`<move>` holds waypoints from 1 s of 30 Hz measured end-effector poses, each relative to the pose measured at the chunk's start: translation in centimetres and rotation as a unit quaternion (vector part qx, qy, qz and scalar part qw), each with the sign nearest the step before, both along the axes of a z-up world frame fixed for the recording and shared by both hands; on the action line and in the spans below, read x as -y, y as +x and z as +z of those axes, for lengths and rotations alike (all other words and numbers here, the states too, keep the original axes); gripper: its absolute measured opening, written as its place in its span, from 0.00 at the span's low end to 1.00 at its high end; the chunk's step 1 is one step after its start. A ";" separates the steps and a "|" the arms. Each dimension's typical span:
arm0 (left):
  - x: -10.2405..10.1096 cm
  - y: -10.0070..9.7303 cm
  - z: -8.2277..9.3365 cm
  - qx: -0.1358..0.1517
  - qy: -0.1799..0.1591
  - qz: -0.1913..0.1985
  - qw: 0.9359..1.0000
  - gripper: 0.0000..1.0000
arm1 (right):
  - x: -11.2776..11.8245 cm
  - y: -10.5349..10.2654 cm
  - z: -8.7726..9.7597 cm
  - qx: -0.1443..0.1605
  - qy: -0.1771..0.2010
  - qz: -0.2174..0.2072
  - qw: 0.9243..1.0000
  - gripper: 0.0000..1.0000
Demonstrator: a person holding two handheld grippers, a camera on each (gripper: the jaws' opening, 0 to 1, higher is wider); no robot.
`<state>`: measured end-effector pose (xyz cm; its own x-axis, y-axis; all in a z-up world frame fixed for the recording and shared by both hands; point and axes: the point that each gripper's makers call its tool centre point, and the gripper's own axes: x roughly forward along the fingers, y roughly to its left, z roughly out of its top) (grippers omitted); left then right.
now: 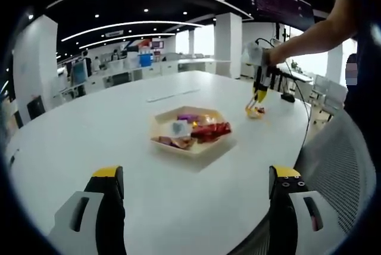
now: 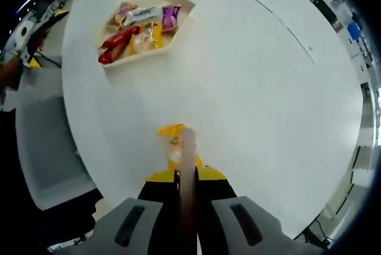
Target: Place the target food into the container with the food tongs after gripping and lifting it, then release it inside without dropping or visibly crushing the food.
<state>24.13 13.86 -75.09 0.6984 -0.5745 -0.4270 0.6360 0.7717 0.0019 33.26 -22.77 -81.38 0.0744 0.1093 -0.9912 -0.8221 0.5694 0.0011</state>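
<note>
A large round white table (image 1: 119,130) carries everything, with wide bare surface on every side of the things on it. In the left gripper view its near edge curves along the lower right, just beside a grey mesh chair back (image 1: 342,165); in the right gripper view the rim sweeps round the right side and the bottom, with another grey chair (image 2: 44,148) at the left edge. A thin seam line (image 2: 280,19) crosses the tabletop in the right gripper view. The left gripper view takes in an open office beyond the table, with desks, white pillars and ceiling lights.

Near the table's middle sits a pale hexagonal tray (image 1: 162,125), holding wrapped snacks: red packets (image 2: 118,43), a purple one (image 2: 171,15), a yellow one and a white bar. No lettering on them can be read.

The left tool (image 1: 196,183) hangs over the near part of the table, its yellow-tipped jaws set wide apart and empty.

The right tool (image 2: 185,174) is closed on a pair of food tongs (image 2: 187,159), the jaws pressed against the shaft. The tongs' tip meets a small yellow-wrapped snack (image 2: 173,145), which is near the table's edge, well apart from the tray. Whether it rests on the table or is lifted cannot be told. From the left gripper view, a person's arm (image 1: 315,34) reaches in from the right, holding this tool above the snack.
</note>
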 end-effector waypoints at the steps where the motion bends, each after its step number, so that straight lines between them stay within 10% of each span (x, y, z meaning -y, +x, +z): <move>1: 0.0 0.0 0.0 0.000 0.001 0.000 1.000 0.99 | 0.0 0.0 0.1 -0.001 0.004 -0.002 1.000 0.07; 24: 1.9 -0.7 0.6 0.025 0.040 -0.048 0.998 0.98 | -0.3 -0.4 2.0 -0.027 0.038 -0.050 0.998 0.07; 30: 6.5 -0.1 2.9 0.058 0.037 -0.110 0.991 0.96 | -0.9 -0.6 2.7 -0.039 0.054 -0.051 0.996 0.07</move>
<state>24.07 7.32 -72.20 0.6059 -0.6894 -0.3969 0.7817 0.6087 0.1360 32.62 -21.84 -78.63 0.0148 0.2121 -0.9771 -0.7544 0.6438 0.1283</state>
